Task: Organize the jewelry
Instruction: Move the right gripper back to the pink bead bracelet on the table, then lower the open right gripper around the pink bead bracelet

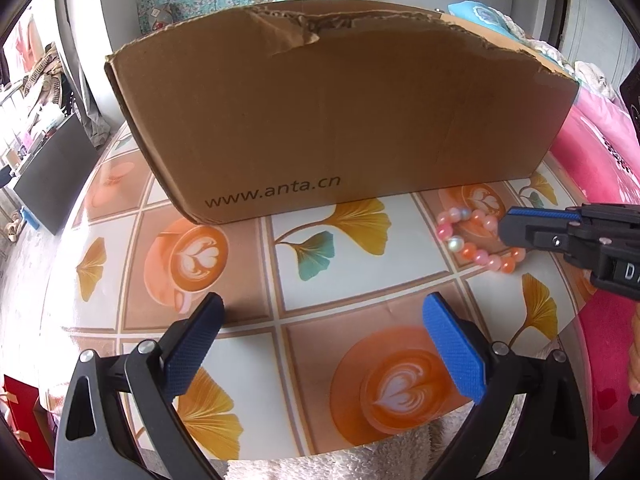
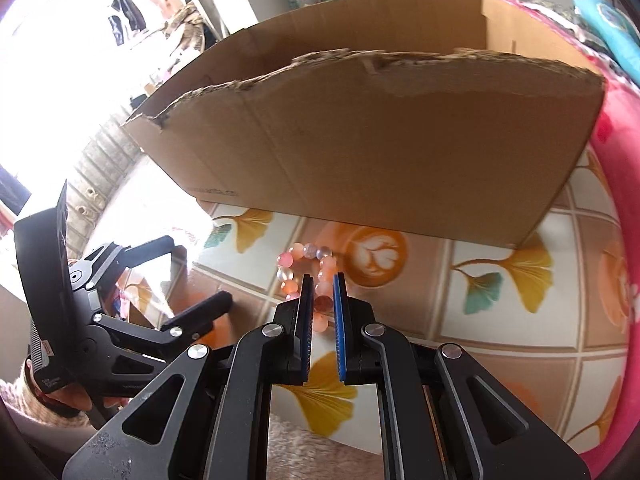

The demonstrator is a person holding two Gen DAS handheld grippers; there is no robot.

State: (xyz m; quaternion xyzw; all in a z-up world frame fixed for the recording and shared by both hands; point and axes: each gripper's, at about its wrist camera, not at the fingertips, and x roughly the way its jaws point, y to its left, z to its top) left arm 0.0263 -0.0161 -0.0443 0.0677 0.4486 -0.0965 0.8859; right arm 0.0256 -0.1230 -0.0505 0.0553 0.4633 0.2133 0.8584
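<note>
A bracelet [image 1: 460, 246] of pink, orange and pearly beads lies on the patterned tablecloth [image 1: 360, 280], just in front of the right end of a torn cardboard box [image 1: 340, 120]. My right gripper [image 2: 323, 278] is tilted down onto the near side of the bracelet [image 2: 294, 254], with its blue pads shut on a bead. In the left wrist view the right gripper [image 1: 508, 228] comes in from the right over the beads. My left gripper [image 1: 324, 304] stands wide open above the cloth to the left, with nothing between its fingers. It also shows in the right wrist view as the left gripper [image 2: 196, 270].
The open-topped box [image 2: 380, 140] spans the back of the table. Pink bedding [image 1: 592, 152] lies off the table's right edge. A fluffy towel [image 1: 400, 456] hangs at the near edge. A dark flat panel [image 1: 52, 176] stands at the far left.
</note>
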